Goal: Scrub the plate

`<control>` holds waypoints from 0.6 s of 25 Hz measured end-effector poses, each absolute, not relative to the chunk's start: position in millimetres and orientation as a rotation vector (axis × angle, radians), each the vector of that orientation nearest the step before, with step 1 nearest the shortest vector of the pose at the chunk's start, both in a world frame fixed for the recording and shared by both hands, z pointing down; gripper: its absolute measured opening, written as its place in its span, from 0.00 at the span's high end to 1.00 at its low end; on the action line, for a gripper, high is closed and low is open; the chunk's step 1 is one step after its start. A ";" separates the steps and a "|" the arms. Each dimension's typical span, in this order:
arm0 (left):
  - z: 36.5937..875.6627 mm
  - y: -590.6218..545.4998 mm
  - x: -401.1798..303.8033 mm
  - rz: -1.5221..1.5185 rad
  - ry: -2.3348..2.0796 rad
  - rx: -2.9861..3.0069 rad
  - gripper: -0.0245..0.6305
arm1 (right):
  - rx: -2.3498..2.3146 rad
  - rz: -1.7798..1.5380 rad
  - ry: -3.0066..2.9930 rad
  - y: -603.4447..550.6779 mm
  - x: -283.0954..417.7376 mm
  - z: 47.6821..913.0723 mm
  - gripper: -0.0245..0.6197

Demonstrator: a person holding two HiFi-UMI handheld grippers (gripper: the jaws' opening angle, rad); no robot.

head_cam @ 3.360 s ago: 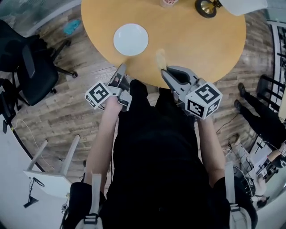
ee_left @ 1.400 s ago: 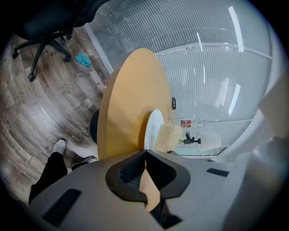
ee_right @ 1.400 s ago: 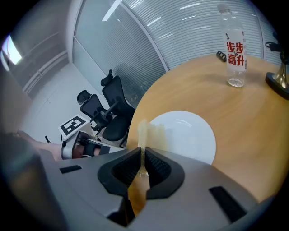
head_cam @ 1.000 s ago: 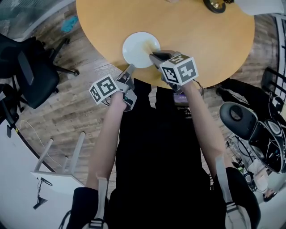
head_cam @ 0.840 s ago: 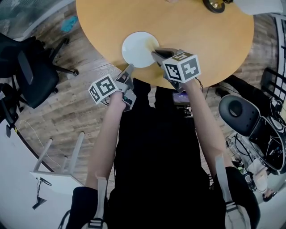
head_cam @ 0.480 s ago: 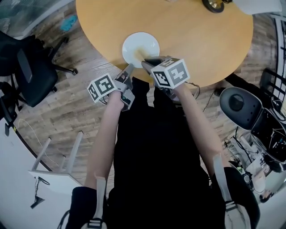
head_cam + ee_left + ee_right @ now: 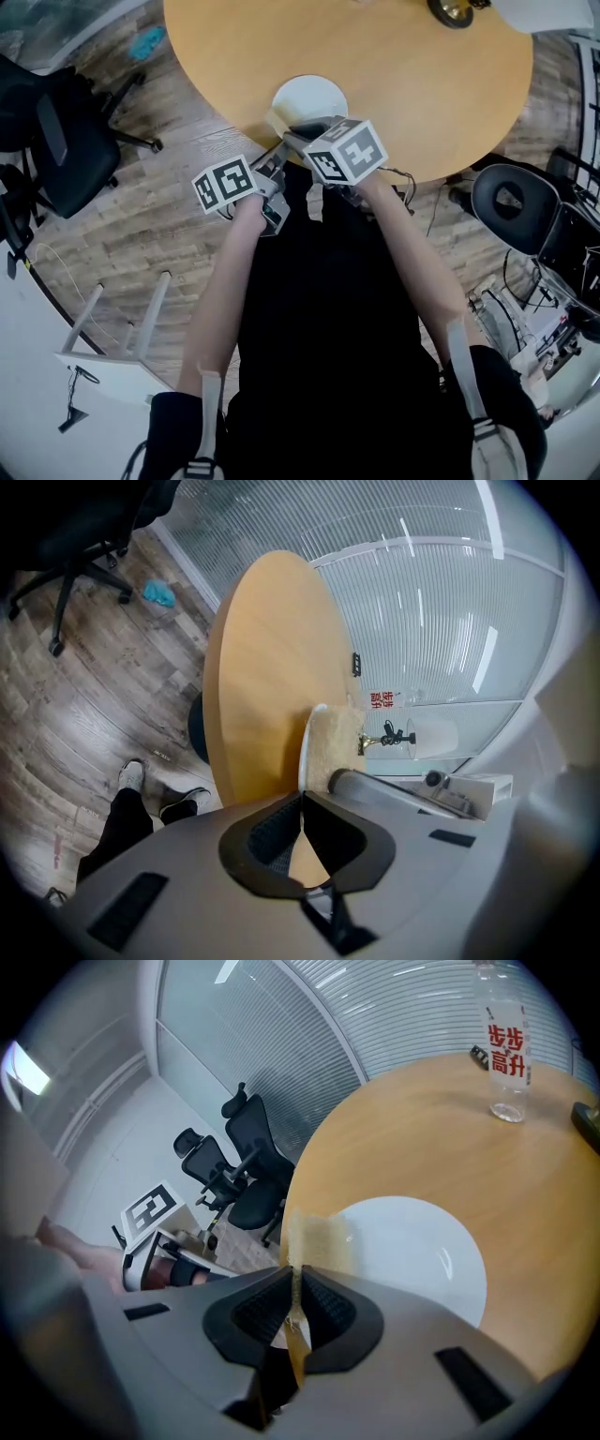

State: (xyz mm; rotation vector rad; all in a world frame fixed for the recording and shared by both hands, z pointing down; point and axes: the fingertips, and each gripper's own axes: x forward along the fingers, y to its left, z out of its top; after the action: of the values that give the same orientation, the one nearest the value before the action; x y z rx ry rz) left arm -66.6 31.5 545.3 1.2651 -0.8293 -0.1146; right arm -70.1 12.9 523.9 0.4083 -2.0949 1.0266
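A white plate (image 7: 317,94) lies near the front edge of the round wooden table (image 7: 422,84). My right gripper (image 7: 289,133) is shut on a thin yellowish sponge (image 7: 277,122), which rests on the plate's near-left rim. In the right gripper view the sponge (image 7: 317,1238) sticks up from the shut gripper (image 7: 293,1274) over the plate (image 7: 422,1251). My left gripper (image 7: 278,157) hovers at the table edge just below the plate, shut and empty. The left gripper view shows the shut gripper (image 7: 301,803) with the plate's edge (image 7: 305,747) and the sponge (image 7: 336,741) beyond.
A clear bottle with red print (image 7: 506,1044) stands far across the table. A lamp base (image 7: 448,11) sits at the table's back edge. Black office chairs stand left (image 7: 56,141) and right (image 7: 511,202) on the wood floor, with a white frame (image 7: 112,347) lower left.
My right gripper has swept the sponge leftward across the plate to its near-left rim. The left gripper has stayed by the table edge.
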 end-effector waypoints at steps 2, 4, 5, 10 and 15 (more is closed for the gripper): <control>547.4 34.2 -66.1 -0.127 -0.829 1.243 0.93 | 0.402 1.003 -2.109 6.1 -77.2 525.0 0.91; 548.5 34.2 -67.7 -0.142 -0.832 1.226 0.93 | 0.409 0.977 -2.116 -5.0 -80.3 527.2 0.91; 548.5 33.7 -68.3 -0.143 -0.835 1.224 0.93 | 0.417 0.970 -2.118 -11.7 -79.8 528.2 0.91; 548.3 30.7 -69.5 -0.134 -0.845 1.235 0.93 | 0.527 0.972 -2.091 -47.6 -47.8 532.7 0.91; 550.8 30.8 -70.5 -0.139 -0.853 1.229 0.93 | 0.626 0.986 -2.049 -67.6 -10.2 532.7 0.91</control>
State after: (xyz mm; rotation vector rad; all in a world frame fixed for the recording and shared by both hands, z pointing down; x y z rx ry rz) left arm -70.5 30.8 550.8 1.2288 -0.8534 -0.1390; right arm -10.2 -67.6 532.7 0.6259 -2.0488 0.9859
